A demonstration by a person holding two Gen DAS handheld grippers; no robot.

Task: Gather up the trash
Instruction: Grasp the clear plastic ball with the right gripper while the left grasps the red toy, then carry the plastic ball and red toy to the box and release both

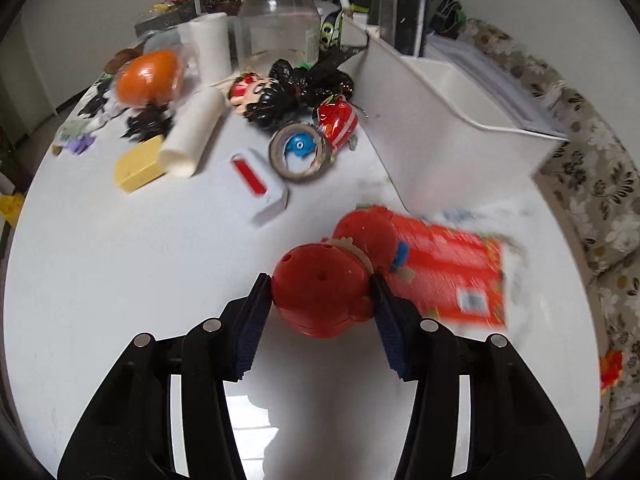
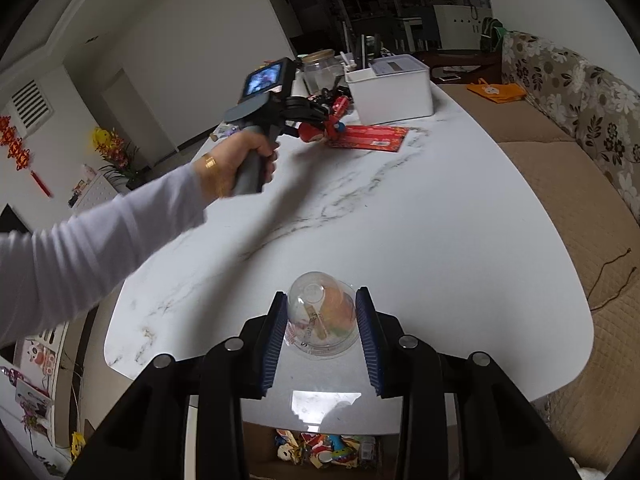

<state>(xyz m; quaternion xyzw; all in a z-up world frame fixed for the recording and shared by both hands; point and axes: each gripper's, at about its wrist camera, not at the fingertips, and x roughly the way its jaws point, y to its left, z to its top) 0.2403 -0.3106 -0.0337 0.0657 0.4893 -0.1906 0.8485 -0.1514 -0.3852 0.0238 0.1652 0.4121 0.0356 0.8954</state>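
Note:
My left gripper [image 1: 322, 294] is shut on a red round toy figure [image 1: 324, 292] and holds it above the white marble table [image 1: 120, 260], over a flat red packet [image 1: 452, 272]. In the right wrist view the left gripper [image 2: 320, 118] shows far across the table with the red toy [image 2: 316, 132] in it. My right gripper [image 2: 322, 312] is shut on a clear plastic dome cup [image 2: 322, 312] with wrappers inside, held above the table's near edge [image 2: 360, 396].
A white bin [image 1: 460, 120] stands at the right. Behind lie a tape roll [image 1: 300, 152], a red wrapper [image 1: 338, 120], black bags [image 1: 304, 84], a white box with a red slot [image 1: 260, 184], a yellow block [image 1: 138, 164], paper rolls [image 1: 192, 136], an orange ball [image 1: 150, 76] and a jar [image 1: 276, 24]. A box of trash [image 2: 324, 450] sits below the table edge.

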